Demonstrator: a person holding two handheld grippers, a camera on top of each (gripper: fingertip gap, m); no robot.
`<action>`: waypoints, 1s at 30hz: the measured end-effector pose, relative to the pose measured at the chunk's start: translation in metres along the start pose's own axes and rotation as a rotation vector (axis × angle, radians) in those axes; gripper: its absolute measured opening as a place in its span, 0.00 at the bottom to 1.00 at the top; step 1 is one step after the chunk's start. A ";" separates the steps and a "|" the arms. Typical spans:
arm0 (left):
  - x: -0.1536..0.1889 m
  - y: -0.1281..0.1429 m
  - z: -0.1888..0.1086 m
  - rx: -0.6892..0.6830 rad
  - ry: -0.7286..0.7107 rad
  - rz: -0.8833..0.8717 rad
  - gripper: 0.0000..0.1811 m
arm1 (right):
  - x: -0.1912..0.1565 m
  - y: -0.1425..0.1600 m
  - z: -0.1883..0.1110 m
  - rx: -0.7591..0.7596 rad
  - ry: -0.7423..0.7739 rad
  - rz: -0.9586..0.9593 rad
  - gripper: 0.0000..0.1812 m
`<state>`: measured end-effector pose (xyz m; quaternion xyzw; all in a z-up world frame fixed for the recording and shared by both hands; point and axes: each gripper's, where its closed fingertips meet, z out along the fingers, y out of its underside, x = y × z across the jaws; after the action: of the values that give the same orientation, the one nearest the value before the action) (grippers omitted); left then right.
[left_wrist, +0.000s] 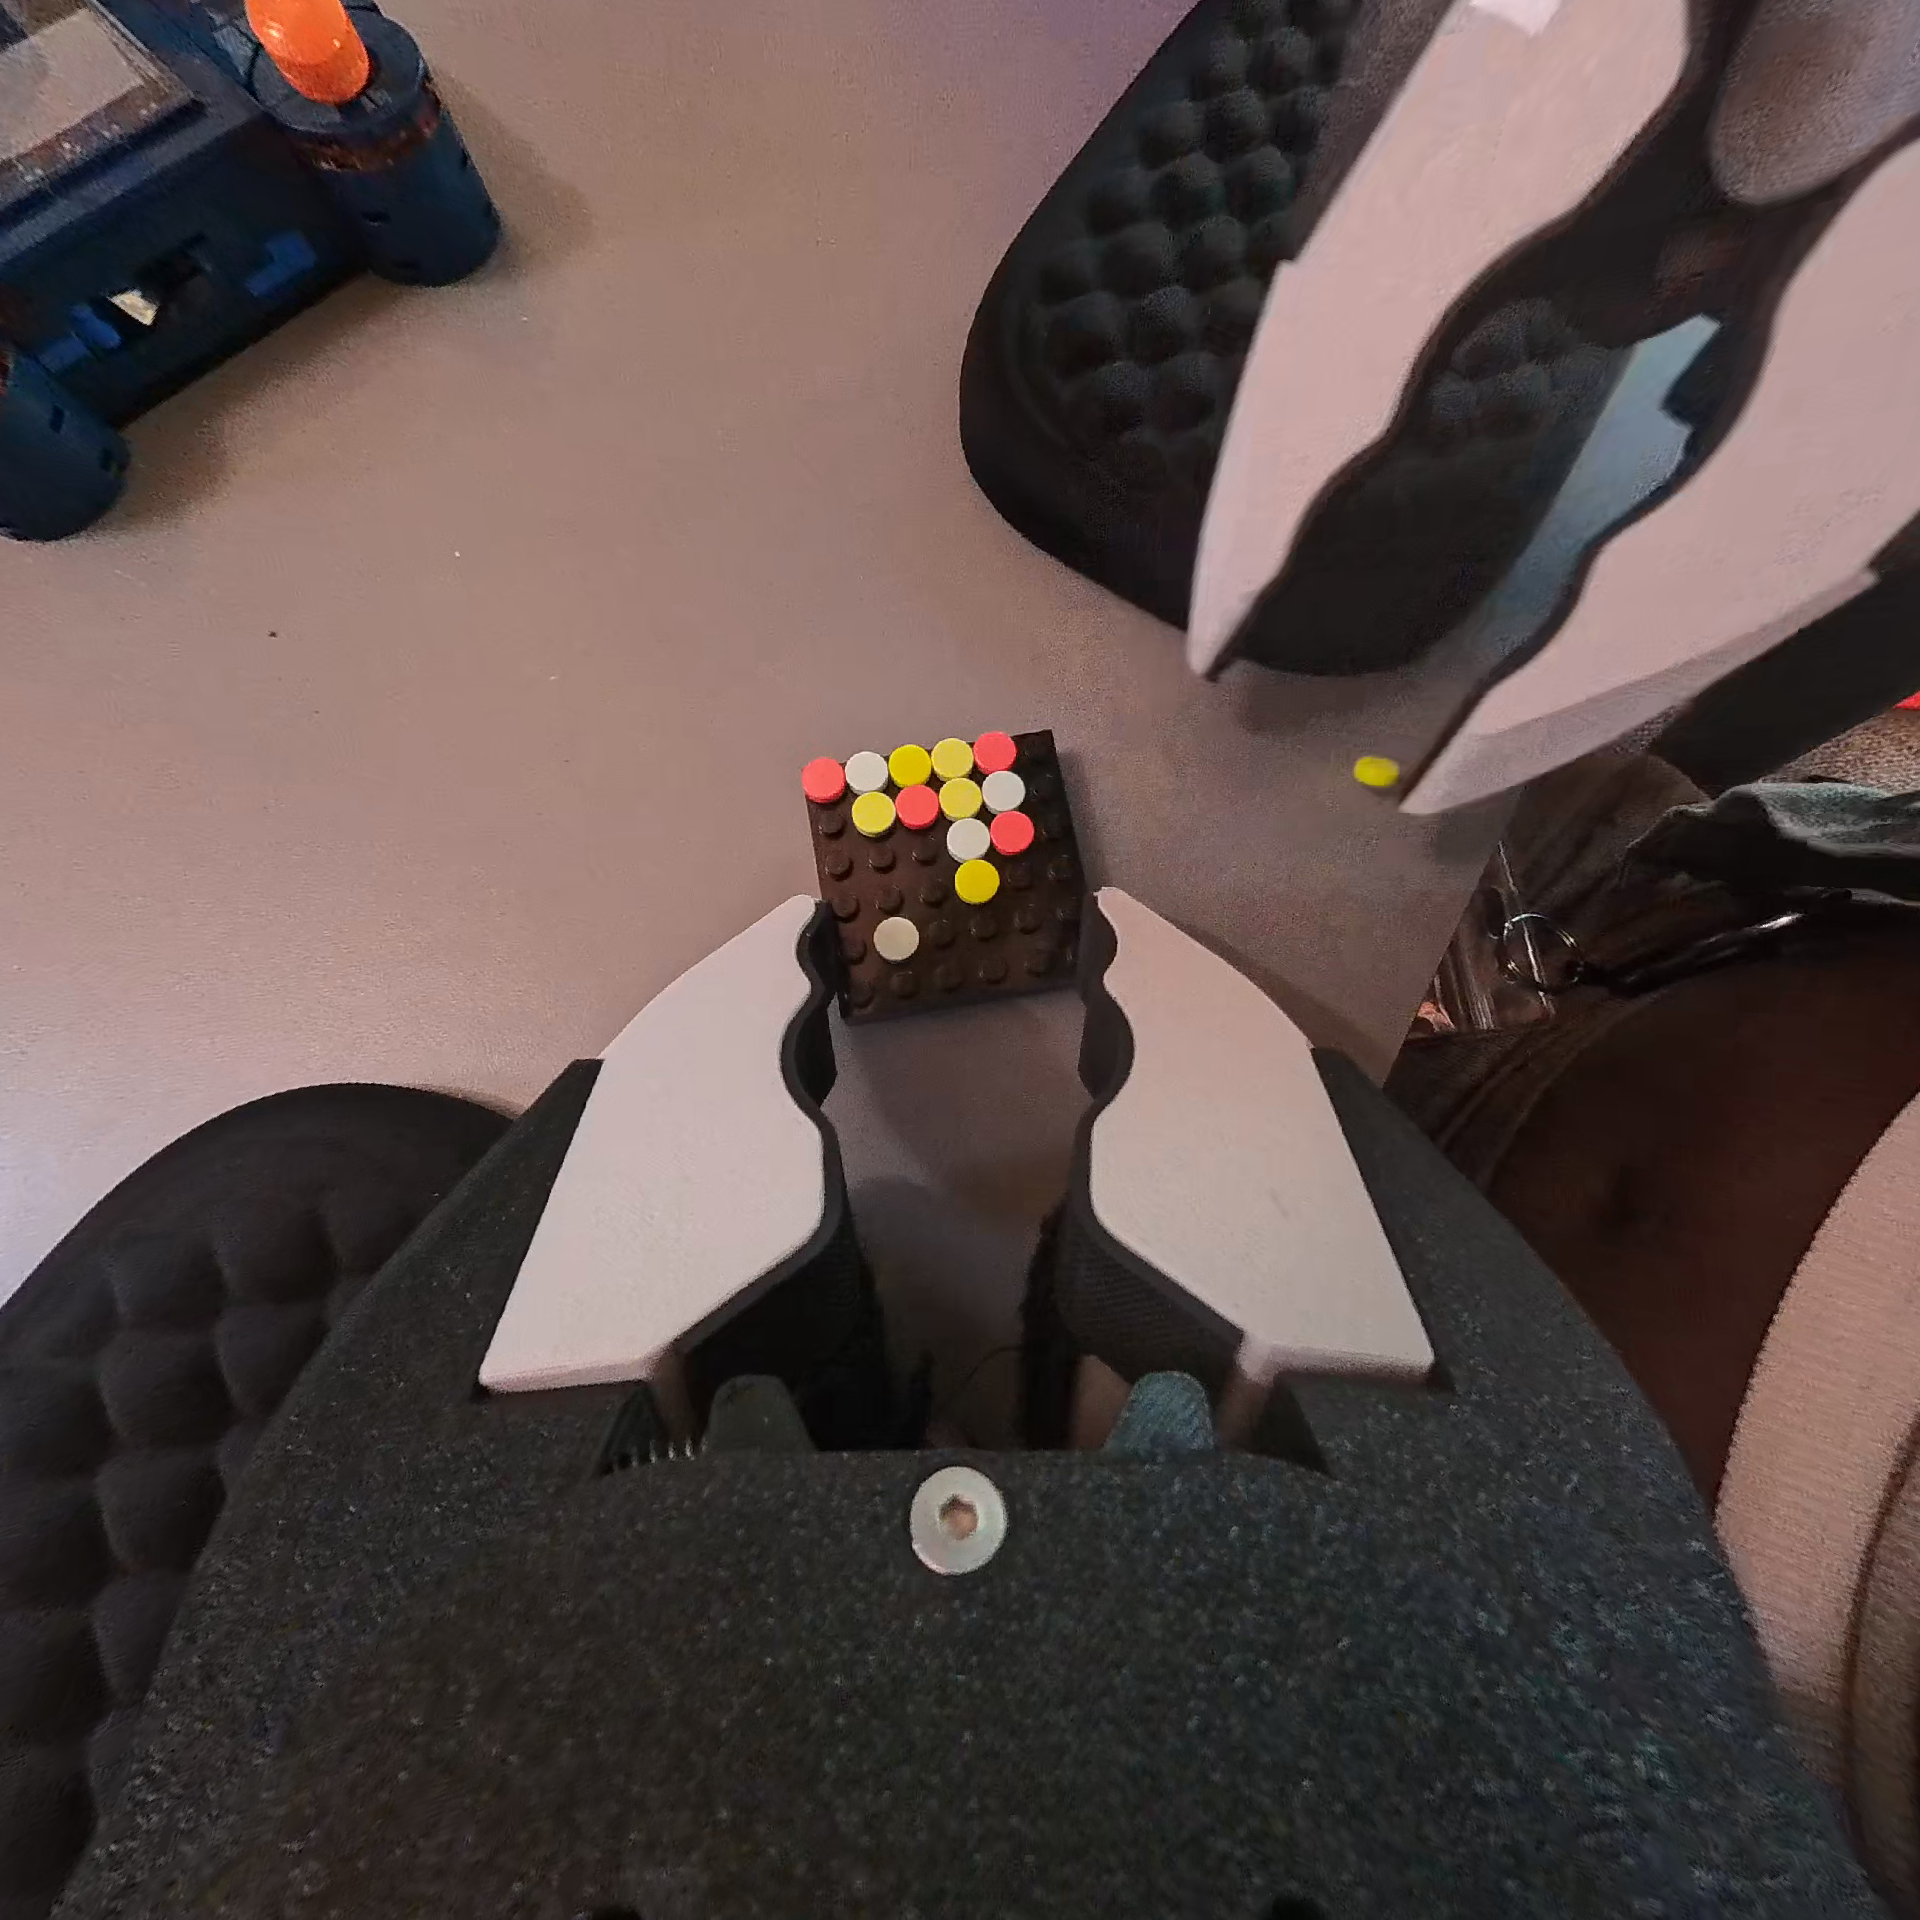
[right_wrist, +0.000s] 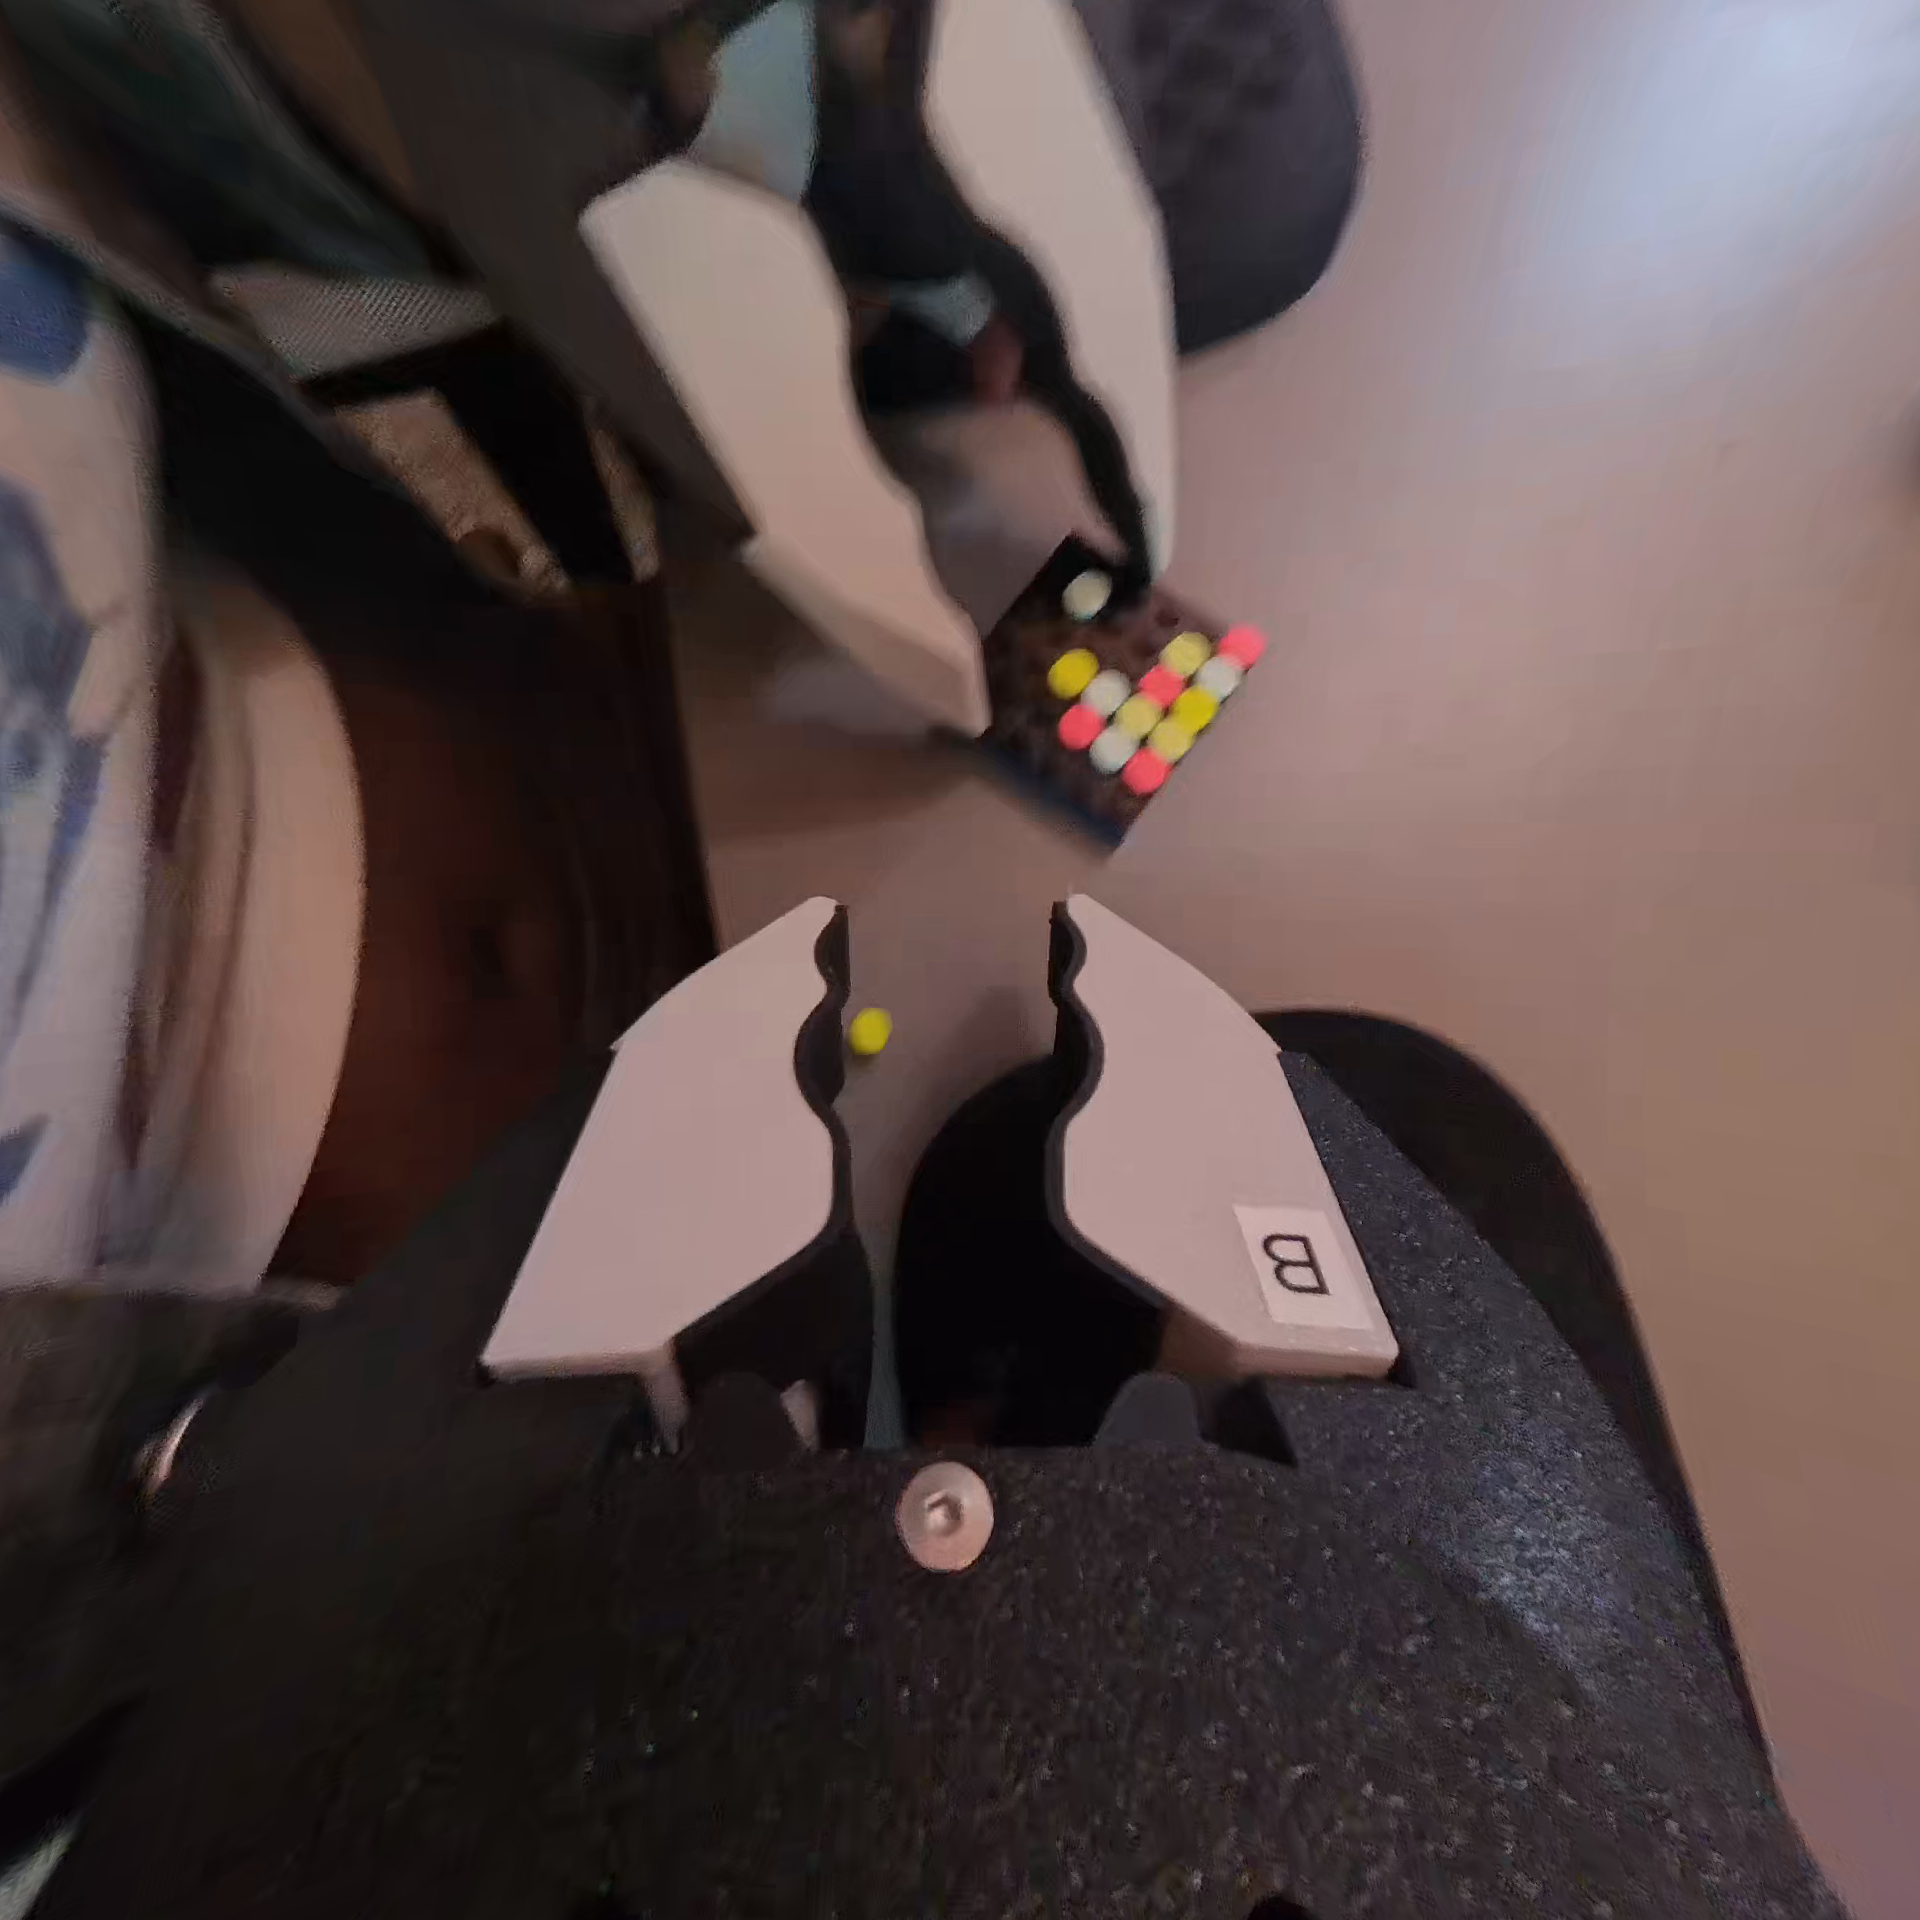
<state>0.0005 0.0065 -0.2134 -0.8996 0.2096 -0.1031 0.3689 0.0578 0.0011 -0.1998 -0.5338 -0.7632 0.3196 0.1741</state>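
Right wrist view: the loose yellow disc (right_wrist: 869, 1031) lies flat on the surface (right_wrist: 1507, 727), just beside the inner edge of your right gripper's (right_wrist: 945, 920) left finger, inside the gap but set back from the tips. It hugs that finger; whether it touches, I can't tell. Being round, it has no long axis to line up on. Your right fingers are spread and hold nothing.

Left wrist view shows the same disc (left_wrist: 1376, 770) right at the tip of one right finger, off to the right of the dark studded plate (left_wrist: 940, 914). Your right gripper is clearly the nearer one to it; the left is well apart from it.

Your left gripper (left_wrist: 951, 914) straddles the near end of the plate, one finger at each side edge. The left finger looks to be against the plate's edge, the right one close to or at its edge; contact not confirmed, so the fingers read as parted around the plate rather than clamped on it. The plate lies flat, carrying red, yellow and white discs (left_wrist: 920, 795) clustered at its far end, plus a lone white disc (left_wrist: 896, 937) nearer the left fingers.

Further out: a black dimpled pad (left_wrist: 1143, 312) behind the right gripper, another at lower left (left_wrist: 156, 1351), and a dark blue device with an orange knob (left_wrist: 309, 47) at top left.
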 end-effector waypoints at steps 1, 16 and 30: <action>0.000 0.000 0.000 0.000 0.000 -0.001 0.25 | -0.007 0.008 -0.004 -0.018 -0.017 -0.028 0.20; 0.000 0.000 0.000 0.000 -0.004 0.005 0.25 | -0.015 0.027 0.005 -0.028 0.102 -0.142 0.02; 0.000 -0.001 -0.001 0.001 -0.002 0.003 0.25 | -0.021 0.027 -0.019 0.011 0.039 -0.198 0.07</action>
<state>0.0005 0.0065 -0.2122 -0.8993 0.2106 -0.1019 0.3696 0.0957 -0.0067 -0.2021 -0.4611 -0.8069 0.2946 0.2225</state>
